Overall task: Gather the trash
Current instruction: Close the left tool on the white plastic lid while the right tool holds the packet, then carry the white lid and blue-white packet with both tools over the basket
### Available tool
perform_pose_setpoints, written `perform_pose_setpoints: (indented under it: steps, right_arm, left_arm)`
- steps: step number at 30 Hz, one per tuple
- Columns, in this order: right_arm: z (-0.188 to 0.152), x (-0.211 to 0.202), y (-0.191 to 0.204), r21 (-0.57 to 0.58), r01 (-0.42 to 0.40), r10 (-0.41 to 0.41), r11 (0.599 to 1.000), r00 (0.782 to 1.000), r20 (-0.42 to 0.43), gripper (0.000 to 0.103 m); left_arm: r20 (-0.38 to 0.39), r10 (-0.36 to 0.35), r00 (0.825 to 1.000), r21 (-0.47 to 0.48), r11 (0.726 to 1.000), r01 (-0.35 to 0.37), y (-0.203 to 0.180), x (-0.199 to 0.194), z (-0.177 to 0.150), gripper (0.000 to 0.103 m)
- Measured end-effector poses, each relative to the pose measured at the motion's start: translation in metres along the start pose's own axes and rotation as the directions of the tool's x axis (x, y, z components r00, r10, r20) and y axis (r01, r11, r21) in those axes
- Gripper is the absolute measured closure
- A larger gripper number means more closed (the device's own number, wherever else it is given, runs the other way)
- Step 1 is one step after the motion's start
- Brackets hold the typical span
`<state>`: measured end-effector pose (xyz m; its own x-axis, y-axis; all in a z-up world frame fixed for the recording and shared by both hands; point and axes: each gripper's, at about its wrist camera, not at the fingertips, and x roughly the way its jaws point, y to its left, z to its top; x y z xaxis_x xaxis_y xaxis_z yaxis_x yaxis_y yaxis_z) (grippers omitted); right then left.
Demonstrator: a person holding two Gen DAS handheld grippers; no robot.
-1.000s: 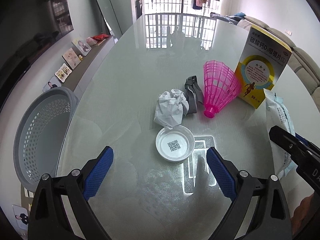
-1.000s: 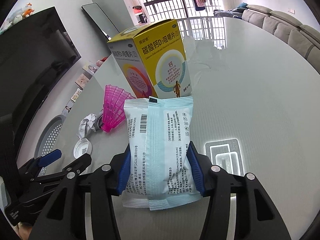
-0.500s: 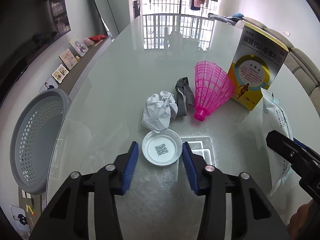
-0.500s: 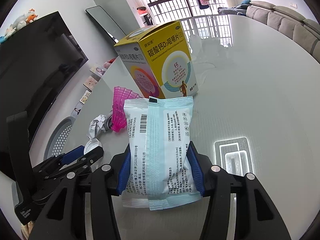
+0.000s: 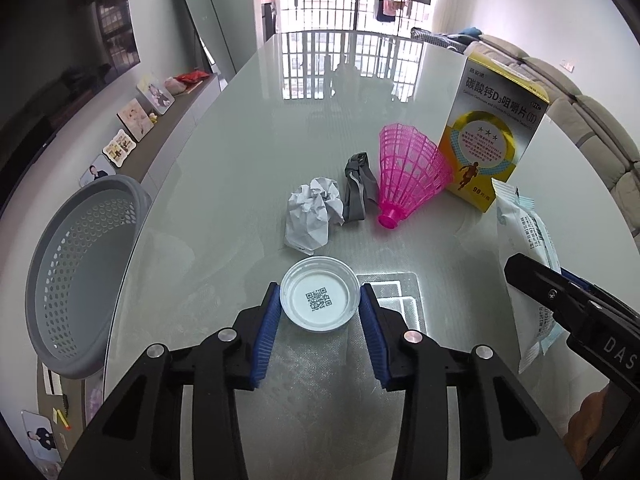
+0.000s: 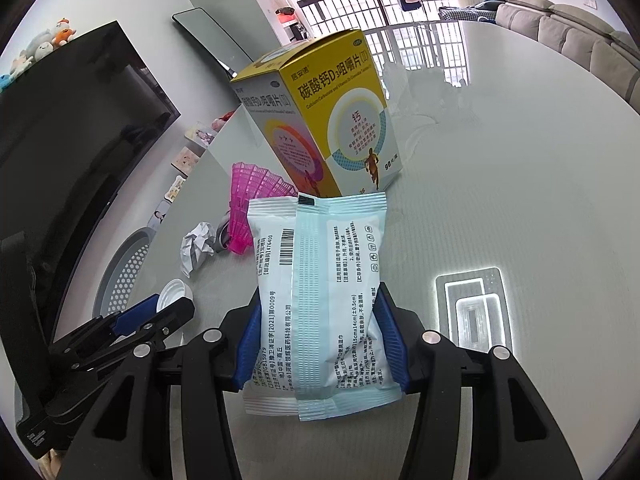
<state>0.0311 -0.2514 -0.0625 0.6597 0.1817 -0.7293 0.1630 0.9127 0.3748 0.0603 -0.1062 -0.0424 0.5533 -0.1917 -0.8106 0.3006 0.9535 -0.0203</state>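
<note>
A white round lid [image 5: 319,300] with a QR code lies on the glass table [image 5: 248,160], and my left gripper [image 5: 319,306] is shut on it, blue pads [image 5: 272,312] against its rim on both sides. The right wrist view shows that lid [image 6: 174,291] and the left gripper [image 6: 154,314] at lower left. My right gripper [image 6: 320,304] is shut on a pale blue and white sealed packet [image 6: 320,264], held upright above the table. The packet [image 5: 528,236] and a right finger [image 5: 536,276] appear at the right edge of the left wrist view.
Beyond the lid lie a crumpled white paper [image 5: 314,216], a grey wrapper [image 5: 360,192] and a pink plastic shuttlecock skirt [image 5: 408,176]. A yellow medicine box [image 5: 492,136] stands at the right. A grey perforated basket [image 5: 76,280] sits below the table's left edge.
My left gripper's jaws have closed from wide apart onto the white lid and moved slightly closer to it. The right gripper still grips the packet, tilted slightly.
</note>
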Motion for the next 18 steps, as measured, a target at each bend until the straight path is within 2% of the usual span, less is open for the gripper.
perform_pose_setpoints:
  steps: [11,18]
  right_arm:
    - [-0.015,-0.018,0.0,0.012,-0.002,0.002,1.0,1.0,-0.024,0.052]
    - [-0.021,-0.029,0.018,-0.016,-0.012,0.011,1.0,1.0,-0.012,0.053]
  left_arm:
    - [0.019,-0.02,1.0,0.025,0.999,0.02,-0.004,-0.018,-0.012,0.064]
    - [0.064,-0.024,0.998,0.02,1.0,0.023,0.006,-0.042,-0.018,0.064]
